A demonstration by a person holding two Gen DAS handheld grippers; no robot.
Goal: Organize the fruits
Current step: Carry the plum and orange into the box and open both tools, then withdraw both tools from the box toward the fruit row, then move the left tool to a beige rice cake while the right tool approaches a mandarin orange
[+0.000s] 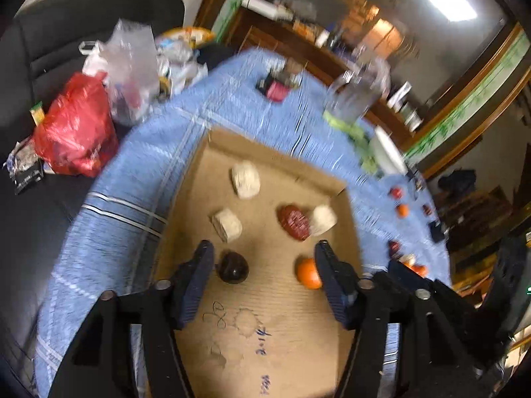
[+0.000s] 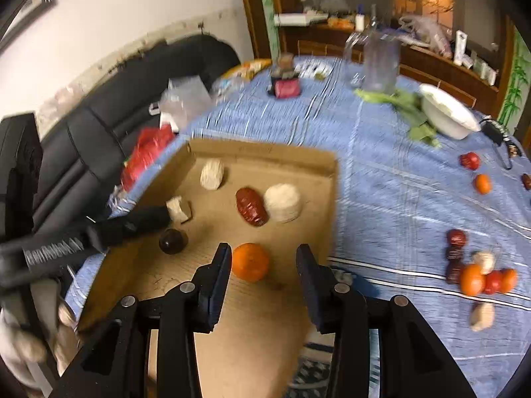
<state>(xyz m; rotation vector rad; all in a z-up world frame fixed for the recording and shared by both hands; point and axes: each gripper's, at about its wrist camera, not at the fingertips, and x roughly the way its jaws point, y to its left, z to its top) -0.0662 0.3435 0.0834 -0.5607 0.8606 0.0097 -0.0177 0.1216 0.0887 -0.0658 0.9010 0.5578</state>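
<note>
Left wrist view: the left hand-held gripper hangs open and empty over the cardboard tray, a dark plum just beside its left finger, an orange beside its right. Right wrist view: the right hand-held gripper gapes open above the tray's near right side, with the orange lying by its left finger, not gripped.

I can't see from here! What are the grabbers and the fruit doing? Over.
Left gripper open, empty. Right gripper open over the orange in the cardboard tray. More fruit waits on the tablecloth.
</note>
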